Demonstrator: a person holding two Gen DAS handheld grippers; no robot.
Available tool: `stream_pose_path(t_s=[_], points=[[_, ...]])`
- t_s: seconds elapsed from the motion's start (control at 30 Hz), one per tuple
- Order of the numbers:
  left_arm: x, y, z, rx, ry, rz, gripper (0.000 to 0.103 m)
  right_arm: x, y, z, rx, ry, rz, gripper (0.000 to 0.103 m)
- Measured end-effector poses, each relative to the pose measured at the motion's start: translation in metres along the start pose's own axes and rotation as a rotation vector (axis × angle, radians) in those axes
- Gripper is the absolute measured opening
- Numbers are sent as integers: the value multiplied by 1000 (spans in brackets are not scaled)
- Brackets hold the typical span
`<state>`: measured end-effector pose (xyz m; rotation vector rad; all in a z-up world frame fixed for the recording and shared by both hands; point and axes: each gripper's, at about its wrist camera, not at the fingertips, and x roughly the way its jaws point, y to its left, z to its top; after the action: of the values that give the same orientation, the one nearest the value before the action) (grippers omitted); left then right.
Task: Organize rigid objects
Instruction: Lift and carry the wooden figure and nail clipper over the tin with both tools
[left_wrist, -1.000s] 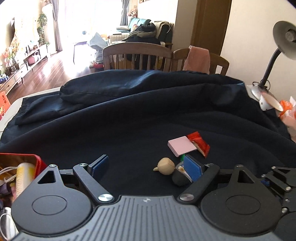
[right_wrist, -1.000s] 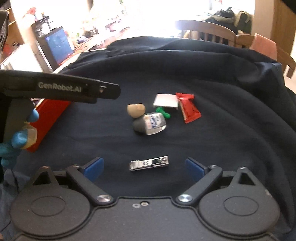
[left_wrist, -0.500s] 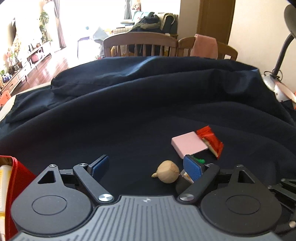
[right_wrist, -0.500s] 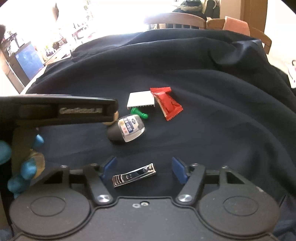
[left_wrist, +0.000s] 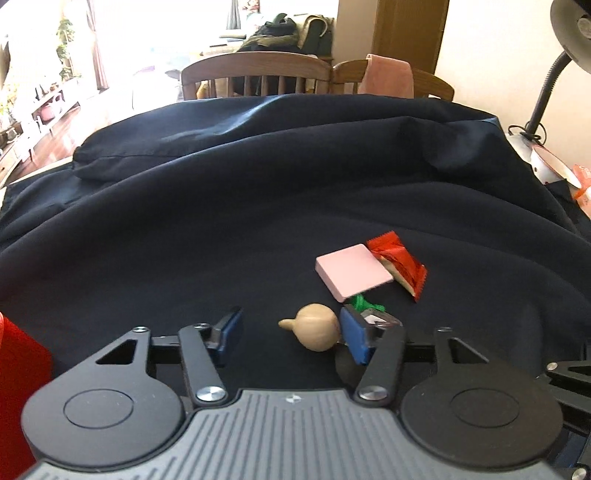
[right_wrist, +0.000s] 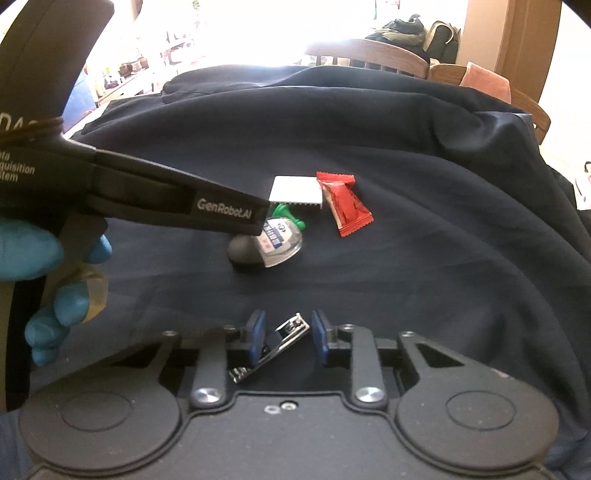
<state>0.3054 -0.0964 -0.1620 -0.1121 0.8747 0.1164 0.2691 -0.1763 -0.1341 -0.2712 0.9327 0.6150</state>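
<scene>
In the left wrist view my left gripper (left_wrist: 291, 338) has its jaws closing around a wooden garlic-shaped piece (left_wrist: 317, 330) on the dark cloth. The right pad (left_wrist: 352, 339) touches the piece; the left pad (left_wrist: 229, 336) is still apart from it. In the right wrist view my right gripper (right_wrist: 288, 336) is closing on a metal nail clipper (right_wrist: 275, 345) that lies diagonally between the pads, with both pads against it. A small bottle with a black cap (right_wrist: 269, 245) lies just beyond.
A pink flat block (left_wrist: 352, 271), a red snack packet (left_wrist: 400, 264) and a green plastic piece (left_wrist: 365, 304) lie close behind the wooden piece. A red box (left_wrist: 18, 354) sits at the left edge. A gloved hand (right_wrist: 55, 258) holds the left tool. Chairs and a lamp stand beyond the table.
The left gripper sank toward the wooden piece and its jaws narrowed around it. The right jaws closed in on the nail clipper, which turned from lying crosswise to diagonal.
</scene>
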Motion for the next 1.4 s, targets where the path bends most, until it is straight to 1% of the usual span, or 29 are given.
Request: stream_pose_path(t_s=[0.17, 0.3, 0.47, 0.57, 0.93, 1.2, 1.4], points=[[0, 3, 2, -21, 14, -58, 35, -3, 0, -5, -15, 1, 15, 16], [-1, 3, 1, -30, 21, -65, 35, -5, -2, -8, -6, -5, 20, 11], [-5, 8, 1, -36, 32, -45, 34, -11, -7, -12, 21, -19, 30, 11], [-13, 11, -2, -39, 34, -46, 34, -17, -11, -13, 51, -30, 42, 11], [-64, 22, -17, -17, 20, -54, 34, -45, -16, -12, 129, -80, 73, 10], [-96, 37, -27, -49, 7, -54, 34, -73, -7, -10, 146, -135, 82, 10], [-119, 56, -34, -71, -17, -41, 34, -89, 7, -1, 140, -167, 102, 10]])
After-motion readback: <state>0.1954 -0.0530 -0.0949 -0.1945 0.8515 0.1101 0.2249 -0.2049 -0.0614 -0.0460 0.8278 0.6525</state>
